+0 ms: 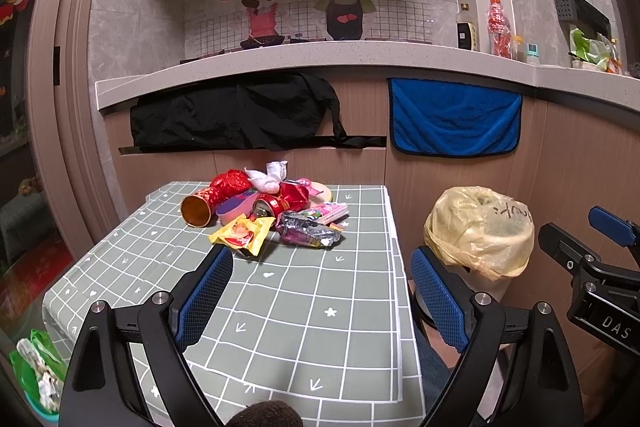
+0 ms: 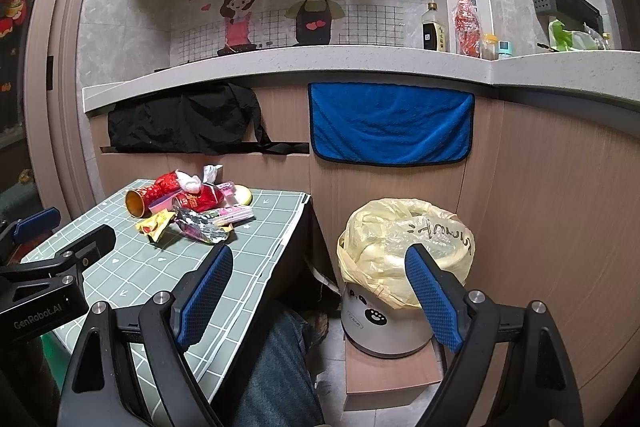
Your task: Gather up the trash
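Trash pile [image 1: 276, 211]: red cans on their sides, crumpled white tissue, yellow and silver wrappers, heaped at the table's far end. Bin [image 2: 390, 323]: grey, upright beside the table, yellow liner; apparently empty.

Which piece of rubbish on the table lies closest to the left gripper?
The yellow snack wrapper, at the pile's front edge; the silver foil wrapper lies further right.

A trash pile [image 1: 272, 211] crowds the table's [image 1: 280, 327] 12 o'clock end; its near half lies bare. At 2 o'clock, the lined bin [image 2: 404, 255] stands open-topped.
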### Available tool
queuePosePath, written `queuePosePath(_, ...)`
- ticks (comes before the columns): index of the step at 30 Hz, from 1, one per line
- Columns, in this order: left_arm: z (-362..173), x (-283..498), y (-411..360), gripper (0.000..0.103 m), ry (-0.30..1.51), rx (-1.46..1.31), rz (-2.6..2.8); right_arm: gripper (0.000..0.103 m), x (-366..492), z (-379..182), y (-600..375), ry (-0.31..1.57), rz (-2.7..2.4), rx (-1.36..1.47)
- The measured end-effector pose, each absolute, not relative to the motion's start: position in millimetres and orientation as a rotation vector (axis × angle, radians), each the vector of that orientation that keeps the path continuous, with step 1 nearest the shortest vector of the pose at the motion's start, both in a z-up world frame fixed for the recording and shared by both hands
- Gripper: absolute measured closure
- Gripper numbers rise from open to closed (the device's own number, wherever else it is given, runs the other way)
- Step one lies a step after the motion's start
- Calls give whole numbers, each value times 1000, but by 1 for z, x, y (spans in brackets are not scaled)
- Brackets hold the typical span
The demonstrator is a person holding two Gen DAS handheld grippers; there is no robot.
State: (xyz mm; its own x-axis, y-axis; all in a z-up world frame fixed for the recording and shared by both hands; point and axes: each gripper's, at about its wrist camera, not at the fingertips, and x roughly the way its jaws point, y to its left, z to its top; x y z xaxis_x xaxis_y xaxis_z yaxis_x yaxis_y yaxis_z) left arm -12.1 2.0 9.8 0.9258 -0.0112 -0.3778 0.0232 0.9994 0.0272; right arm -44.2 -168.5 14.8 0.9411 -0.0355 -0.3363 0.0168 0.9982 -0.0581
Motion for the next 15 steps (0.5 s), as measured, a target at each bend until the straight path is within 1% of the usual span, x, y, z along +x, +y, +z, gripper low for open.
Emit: queuePosePath(15,10,-12,2,13,387,30,-17,17,-43,15,-170,346,-26,-51)
